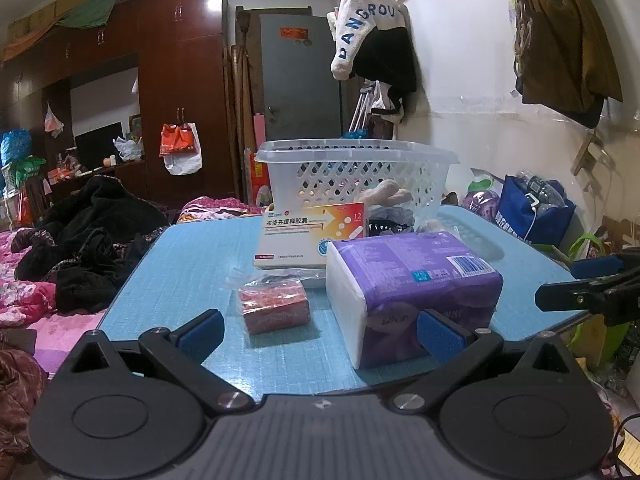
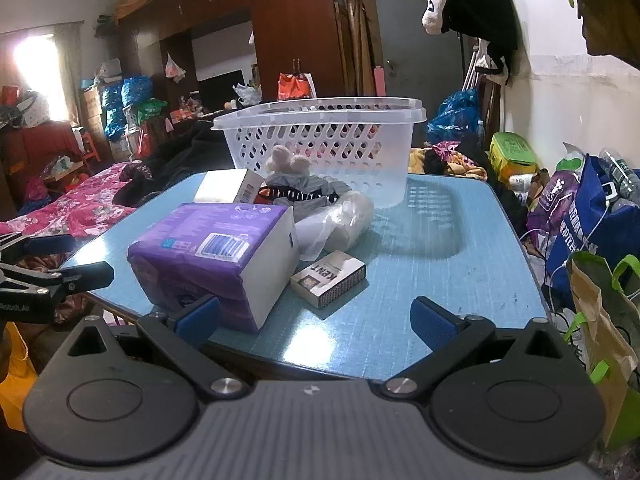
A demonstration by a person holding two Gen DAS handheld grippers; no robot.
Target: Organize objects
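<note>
One basket (image 1: 352, 168), roughly six loose items (some overlap); both grippers' fingers (image 1: 200, 330) spread, empty.

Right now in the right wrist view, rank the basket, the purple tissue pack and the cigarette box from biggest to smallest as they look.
1. Basket, though it's farthest.
2. Purple tissue pack, nearer, almost as large.
3. Cigarette box, clearly smallest.

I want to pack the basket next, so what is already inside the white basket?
Through the white basket lattice, only background clutter shows; no item clearly lies inside. Its floor is hidden by the plush toy and medicine box standing in front, so the bottom cannot be confirmed.
</note>
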